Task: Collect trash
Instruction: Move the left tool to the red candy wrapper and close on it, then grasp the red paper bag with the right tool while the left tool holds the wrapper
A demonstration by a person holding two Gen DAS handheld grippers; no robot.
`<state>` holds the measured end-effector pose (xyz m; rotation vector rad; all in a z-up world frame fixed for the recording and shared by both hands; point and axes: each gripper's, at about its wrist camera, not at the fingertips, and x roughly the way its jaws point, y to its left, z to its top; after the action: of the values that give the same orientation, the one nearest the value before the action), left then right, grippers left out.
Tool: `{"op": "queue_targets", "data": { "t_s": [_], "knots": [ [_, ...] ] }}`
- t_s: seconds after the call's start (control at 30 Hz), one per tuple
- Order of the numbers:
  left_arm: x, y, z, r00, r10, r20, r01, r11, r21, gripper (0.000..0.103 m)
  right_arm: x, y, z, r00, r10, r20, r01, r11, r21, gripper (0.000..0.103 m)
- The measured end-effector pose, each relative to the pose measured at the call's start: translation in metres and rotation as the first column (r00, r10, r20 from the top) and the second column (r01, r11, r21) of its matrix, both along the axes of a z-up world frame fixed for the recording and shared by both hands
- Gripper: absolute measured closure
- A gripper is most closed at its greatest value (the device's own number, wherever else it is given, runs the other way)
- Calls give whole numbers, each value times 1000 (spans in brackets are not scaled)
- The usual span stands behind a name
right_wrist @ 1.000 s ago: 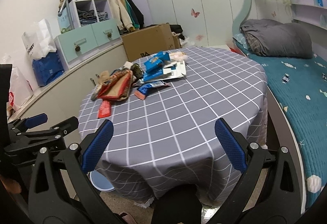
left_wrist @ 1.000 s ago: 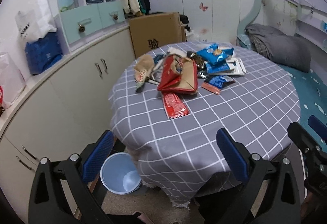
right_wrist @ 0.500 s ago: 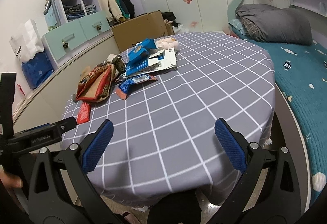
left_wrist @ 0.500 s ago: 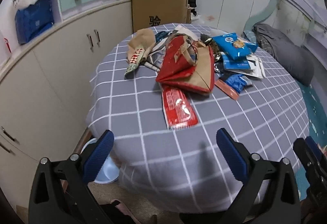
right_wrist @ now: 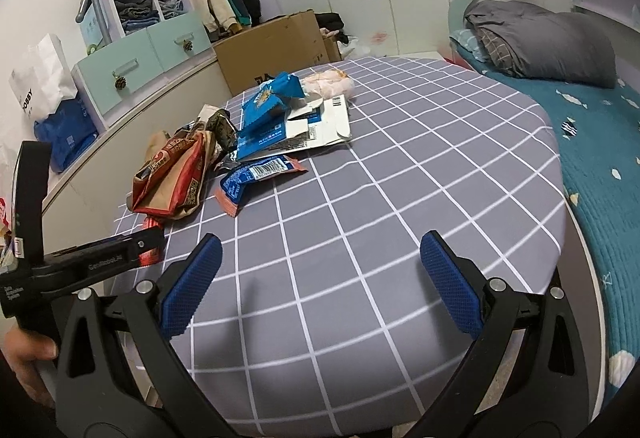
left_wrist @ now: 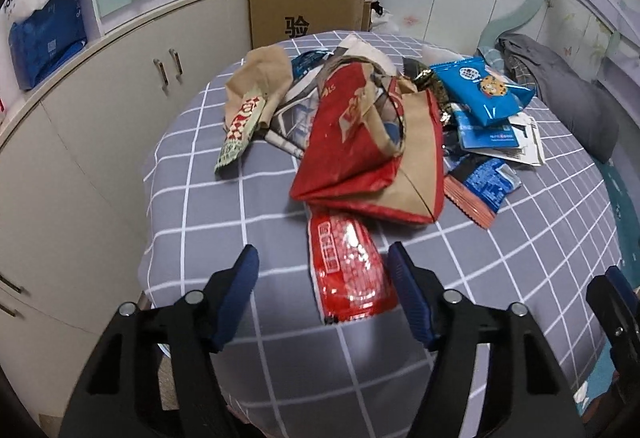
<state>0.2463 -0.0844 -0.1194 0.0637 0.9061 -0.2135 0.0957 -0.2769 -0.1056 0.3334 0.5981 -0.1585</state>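
Left gripper [left_wrist: 322, 288] is closing around the red wrapper [left_wrist: 347, 270] at the table [left_wrist: 540, 250] edge, pads not yet touching. Risk: the slick, flat film slips free. Right gripper [right_wrist: 320, 286] hangs open, empty, away from the pile [right_wrist: 240, 142].

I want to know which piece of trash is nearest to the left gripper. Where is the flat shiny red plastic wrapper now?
In the left wrist view, the flat shiny red plastic wrapper lies on the grey checked tablecloth, just below the crumpled red and brown paper bag, between the closing left gripper's fingers.

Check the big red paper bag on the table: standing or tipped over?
Tipped over: the red paper bag lies flat on its side on the checked tablecloth.
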Motion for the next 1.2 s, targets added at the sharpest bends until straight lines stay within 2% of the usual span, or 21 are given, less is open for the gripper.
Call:
{"op": "queue_targets", "data": {
  "t_s": [0.07, 0.2, 0.23, 0.27, 0.4, 0.47, 0.6, 0.7, 0.8, 0.93, 0.97, 1.03, 1.1, 1.2],
  "knots": [
    [1, 3, 0, 1000, 7, 5, -7, 1000, 2, 48, 4, 2, 1, 1000, 10, -3, -10, 1000, 0, 6],
    [3, 4, 0, 1000, -23, 19, 22, 1000, 21, 54, 10, 6, 1, 1000, 27, -10, -27, 1000, -3, 6],
    [3, 4, 0, 999, -19, 26, 18, 999, 40, 63, 12, 8, 2, 1000, 28, -12, -28, 1000, -7, 6],
    [3, 5, 0, 999, -15, 32, 14, 999, 49, 68, 13, 9, 2, 999, 29, -14, -29, 1000, -8, 6],
    [0, 14, 0, 999, -32, 38, 31, 999, 24, 73, 19, 16, 3, 999, 37, -22, -37, 999, -4, 6],
    [-2, 21, 1, 999, -34, 33, 35, 999, -2, 87, 22, 21, 5, 999, 47, -24, -47, 999, -12, 6],
    [-10, 36, 4, 998, -49, 40, 51, 998, -49, 91, 27, 34, 10, 997, 76, -7, -76, 997, -10, 6],
    [-19, 50, 11, 996, -35, 76, 41, 996, -73, 91, 36, 49, 15, 994, 110, 14, -110, 994, 5, 6],
    [-26, 70, 17, 995, 2, 102, 8, 994, -106, 92, 45, 63, 19, 988, 150, 29, -151, 988, 30, 6],
    [-27, 98, 27, 985, 90, 148, -75, 992, -104, 92, 72, 94, 27, 973, 230, 38, -231, 971, 52, 7],
    [-27, 104, 29, 982, 108, 154, -93, 990, -104, 92, 78, 100, 28, 969, 245, 40, -246, 968, 51, 9],
    [-26, 119, 32, 975, 142, 168, -126, 987, -102, 92, 96, 113, 29, 966, 256, 26, -257, 966, 23, 26],
    [-25, 130, 33, 972, 160, 169, -143, 984, -110, 92, 110, 119, 28, 969, 245, 2, -245, 969, 12, 35],
    [-24, 146, 32, 968, 185, 167, -166, 978, -122, 92, 128, 126, 27, 970, 241, -17, -241, 971, 5, 39]
  ]
}}
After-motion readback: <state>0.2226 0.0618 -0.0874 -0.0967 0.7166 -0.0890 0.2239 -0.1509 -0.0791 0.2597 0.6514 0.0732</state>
